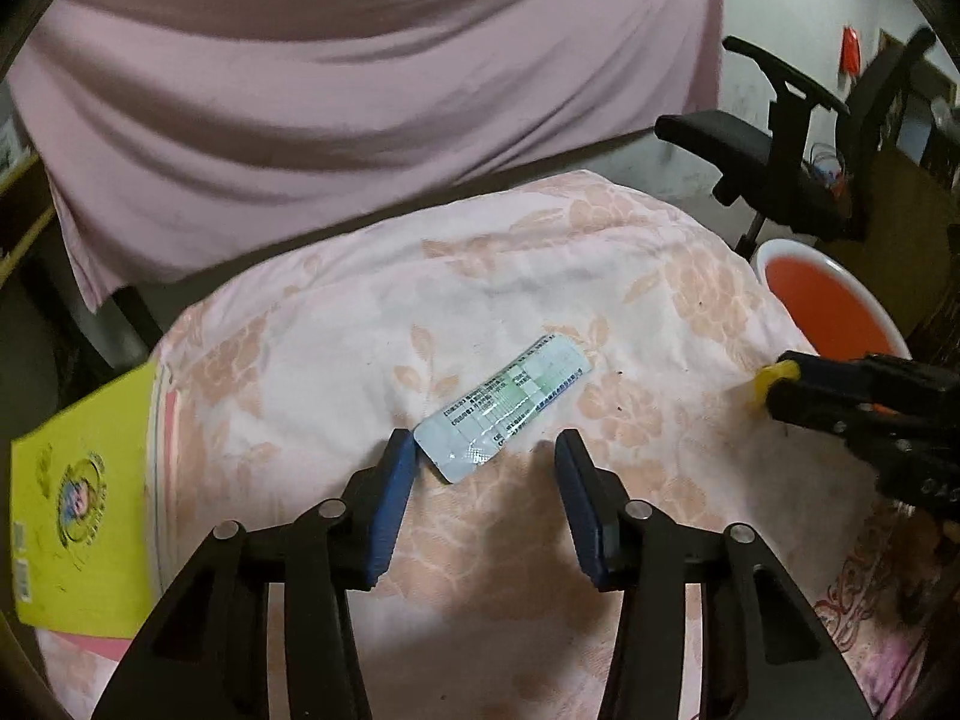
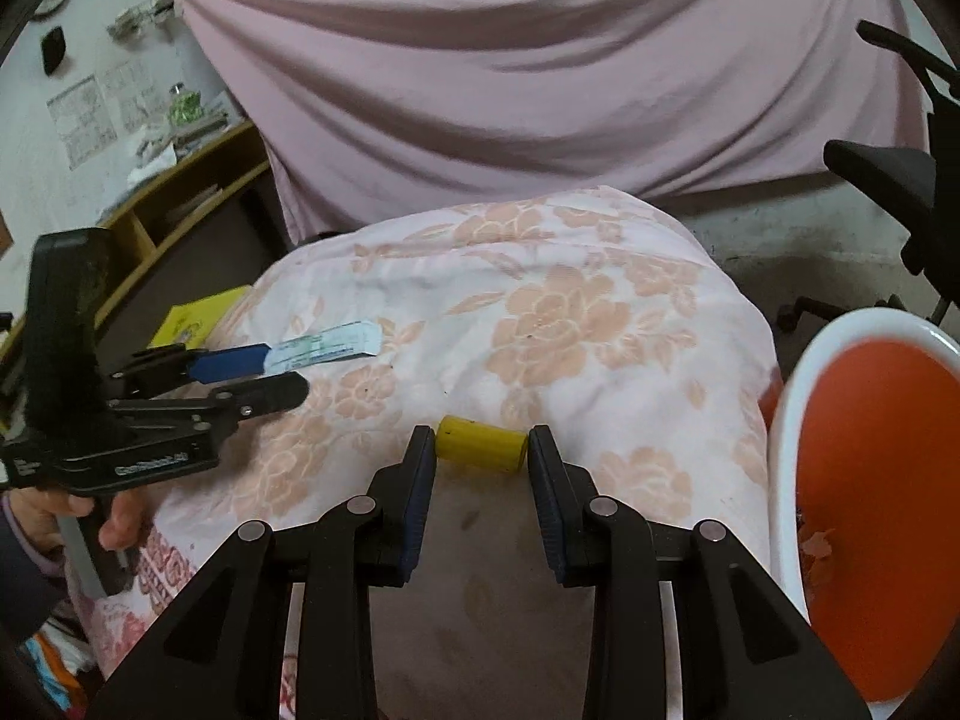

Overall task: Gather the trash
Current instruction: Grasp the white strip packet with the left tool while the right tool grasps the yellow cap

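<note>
A pale blue-and-green printed packet (image 1: pixel 510 405) lies flat on the floral cloth (image 1: pixel 336 324). My left gripper (image 1: pixel 485 441) straddles its near end with the jaws apart. The left pad touches the packet's corner and the right pad stands clear of it. In the right wrist view that same packet (image 2: pixel 327 348) lies beyond the left gripper (image 2: pixel 285 373). A short yellow cylinder (image 2: pixel 480 450) lies crosswise between the pads of my right gripper (image 2: pixel 481 433), which is shut on its two ends. The cylinder (image 1: pixel 771 375) also shows at the right of the left wrist view.
A white bin with an orange inside (image 2: pixel 798 420) stands just right of the covered surface, with scraps in it. A yellow booklet (image 1: pixel 78 492) lies at the left edge. A pink sheet (image 1: pixel 360 90) hangs behind. A black office chair (image 1: pixel 774 144) stands at the far right.
</note>
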